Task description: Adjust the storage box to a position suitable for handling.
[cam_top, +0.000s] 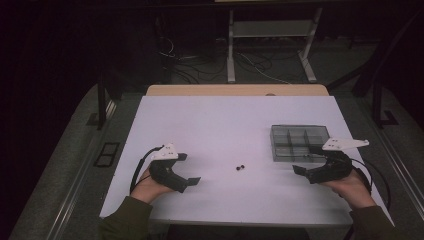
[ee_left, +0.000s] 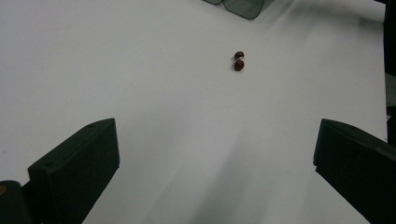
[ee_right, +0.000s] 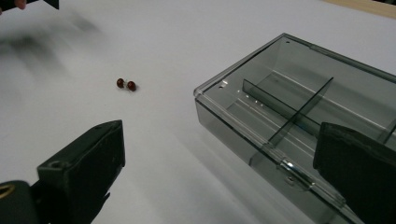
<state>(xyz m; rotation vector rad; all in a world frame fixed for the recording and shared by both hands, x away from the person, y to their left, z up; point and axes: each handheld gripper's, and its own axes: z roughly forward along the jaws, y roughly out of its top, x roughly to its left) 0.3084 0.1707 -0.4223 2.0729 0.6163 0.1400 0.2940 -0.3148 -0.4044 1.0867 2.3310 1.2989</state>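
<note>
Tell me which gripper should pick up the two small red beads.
Probably the left gripper: in its view the red beads lie straight ahead between its open jaws. The right gripper, also open, sits beside the compartment box, and in its view the beads lie off to one side.

- Appearing dim overall in the high view, with the room beyond the white table (cam_top: 220, 125) falling into near-black and a purplish cast tinting the tabletop.
- Reading brighter in both gripper views, with the tabletop approaching washed-out white.
- Casting soft, diffuse shadows; streaking grey toward the lower edge in the left gripper view and smearing at the upper left in the right gripper view.
- Blurring on the near black jaws in both gripper views, sitting out of focus.
- Holding the two small red beads (ee_left: 239, 61) fairly sharp, with tiny highlights.
- Glinting along the edges and latch of the clear divided box (ee_right: 299, 126), faint reflections showing on its lid.
</note>
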